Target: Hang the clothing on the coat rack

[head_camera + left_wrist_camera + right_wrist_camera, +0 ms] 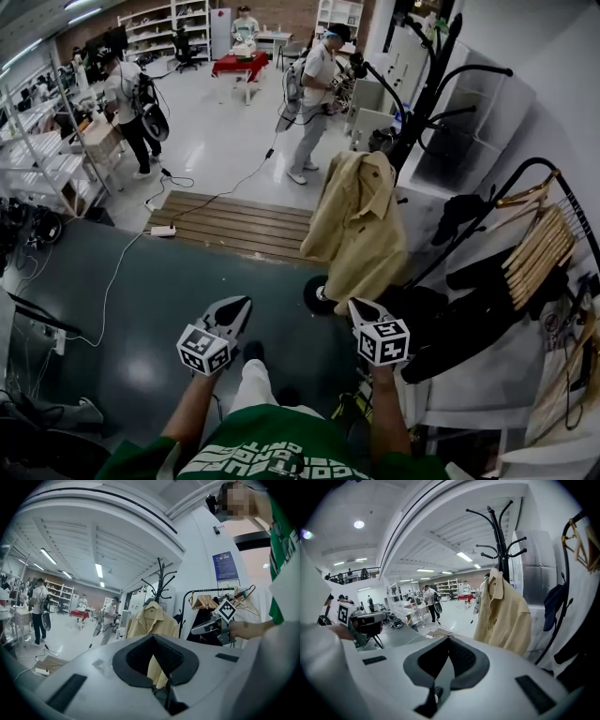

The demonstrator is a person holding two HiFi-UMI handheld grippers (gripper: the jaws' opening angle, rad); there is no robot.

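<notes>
Far left of your left tongs [239, 305], the shelves [42, 164] are loaded with gear, too small to tell what. A person [127, 98] stands just past them. A white power strip [163, 231] lies on the floor ahead-left of the left tongs, at the corner of the wooden boards [234, 225], which lie straight ahead of them.

Left tongs: jaws closed together, nothing between the pads. You hold them low, tips forward, well apart from any garment.

The shirt [361, 225], tan with a collar, is ahead of both tongs and nearer the right pair. It hangs by the collar from a hook of the black coat rack [427, 84], open and loose. Neither pair of tongs touches it.

Right tongs [356, 305]: jaws closed together, holding nothing. They sit level with the left pair, just below the shirt's hem in the head view and apart from it.

Right of the right tongs is a black clothes rail [525, 173]. It holds a bunch of bare wooden hangers [539, 244] packed together, with dark clothes [469, 319] hanging below and beside them. A dark garment [459, 214] hangs between the shirt and the rail; I can't tell what it hangs from.
</notes>
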